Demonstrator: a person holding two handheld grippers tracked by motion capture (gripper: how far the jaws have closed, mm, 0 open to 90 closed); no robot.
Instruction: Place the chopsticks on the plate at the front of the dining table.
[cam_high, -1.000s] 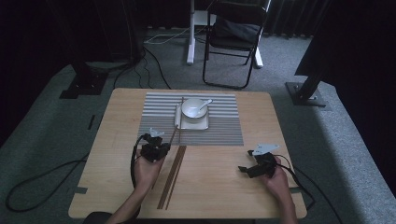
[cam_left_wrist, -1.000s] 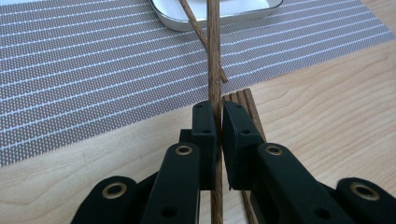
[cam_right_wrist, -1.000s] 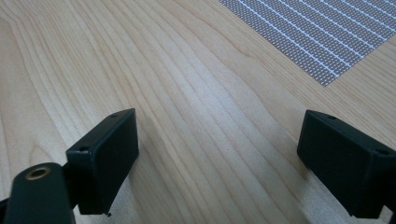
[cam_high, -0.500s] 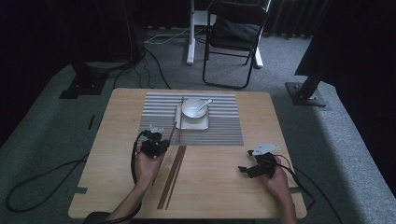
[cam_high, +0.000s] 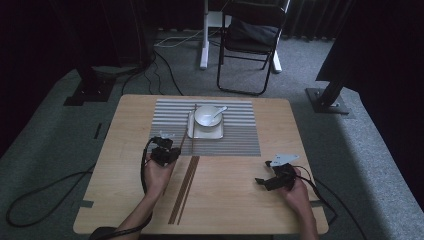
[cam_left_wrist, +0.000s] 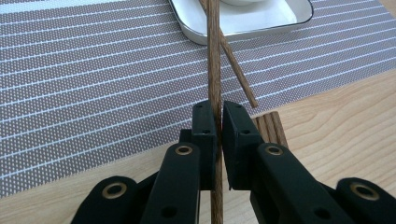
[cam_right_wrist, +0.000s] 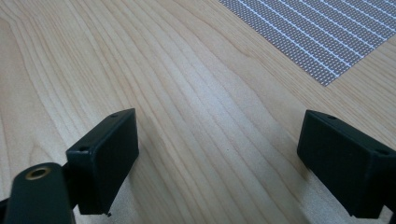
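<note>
Brown wooden chopstick (cam_left_wrist: 214, 56) clamped upright-ahead, tip over white tray (cam_left_wrist: 261, 21)

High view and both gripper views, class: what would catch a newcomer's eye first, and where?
The left gripper, shut on a wooden chopstick that runs out over the striped placemat toward the white tray. At the mat's middle, a white bowl with a spoon sits on that tray. The right gripper is open over bare table.

- My work surface is a light wooden table (cam_high: 235, 200).
- A grey striped placemat (cam_high: 235, 137) lies across its far middle.
- Loose brown chopsticks (cam_high: 184, 189) lie on the bare wood beside my left hand, just short of the mat.
</note>
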